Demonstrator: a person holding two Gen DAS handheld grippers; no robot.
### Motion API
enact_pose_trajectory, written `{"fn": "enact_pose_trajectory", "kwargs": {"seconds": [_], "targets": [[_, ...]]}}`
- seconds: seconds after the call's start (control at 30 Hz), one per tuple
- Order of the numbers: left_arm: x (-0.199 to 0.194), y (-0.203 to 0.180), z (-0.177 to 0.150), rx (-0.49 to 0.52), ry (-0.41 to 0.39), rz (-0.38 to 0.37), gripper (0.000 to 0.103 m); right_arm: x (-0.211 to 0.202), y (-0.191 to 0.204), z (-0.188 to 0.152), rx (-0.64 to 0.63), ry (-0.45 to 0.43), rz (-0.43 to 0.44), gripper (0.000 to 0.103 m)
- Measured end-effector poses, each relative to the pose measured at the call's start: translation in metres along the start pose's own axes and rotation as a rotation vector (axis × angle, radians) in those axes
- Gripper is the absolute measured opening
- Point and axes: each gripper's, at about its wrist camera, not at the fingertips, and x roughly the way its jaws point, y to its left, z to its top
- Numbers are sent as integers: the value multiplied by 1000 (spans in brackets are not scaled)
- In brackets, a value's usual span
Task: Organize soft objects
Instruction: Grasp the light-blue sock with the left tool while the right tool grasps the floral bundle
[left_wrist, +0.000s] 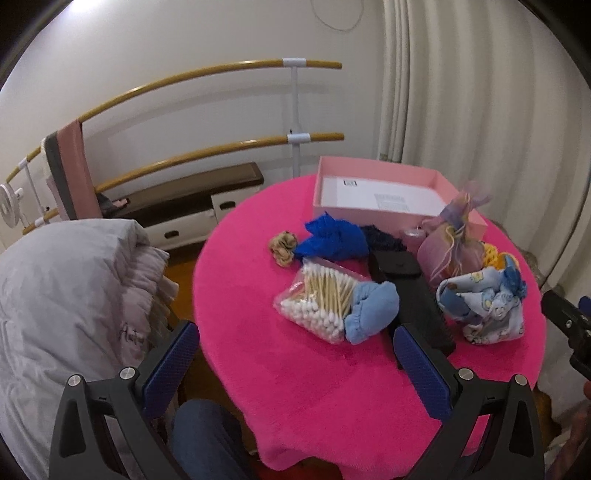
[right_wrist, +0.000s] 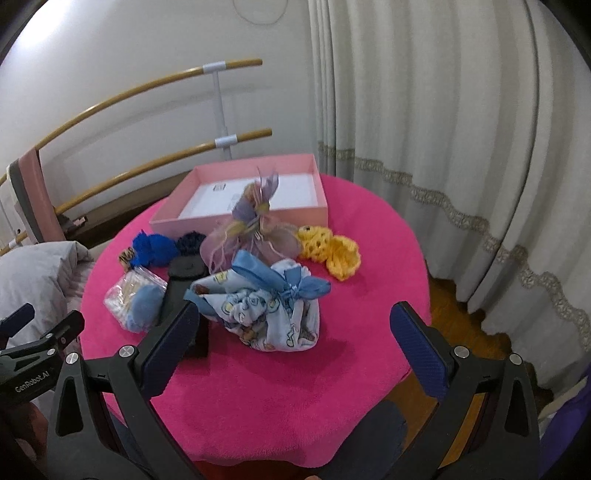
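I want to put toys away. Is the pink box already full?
No, the pink box shows only its bare white bottom, with the soft things lying outside it.

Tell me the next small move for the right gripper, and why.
Probably ease the right gripper forward and down over the cartoon-print bundle. Its fingers stand wide open and hold nothing, the bundle lies nearest between them, and the pink box behind sits open, with only paper visible inside.

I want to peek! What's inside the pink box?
The pink box holds only white sheets with small print. The purple pouch in front hides some of it.
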Motion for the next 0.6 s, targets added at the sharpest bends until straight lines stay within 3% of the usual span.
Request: {"fn": "enact_pose_trajectory", "kwargs": {"seconds": [0.43,0.6], "targets": [[73,-24,-2,137,-14,-47,103,60,-3,-2,1,113,40,102],[94,-26,-4,187,-19,-58,98,73,-3,0,6,131,56,102]]}}
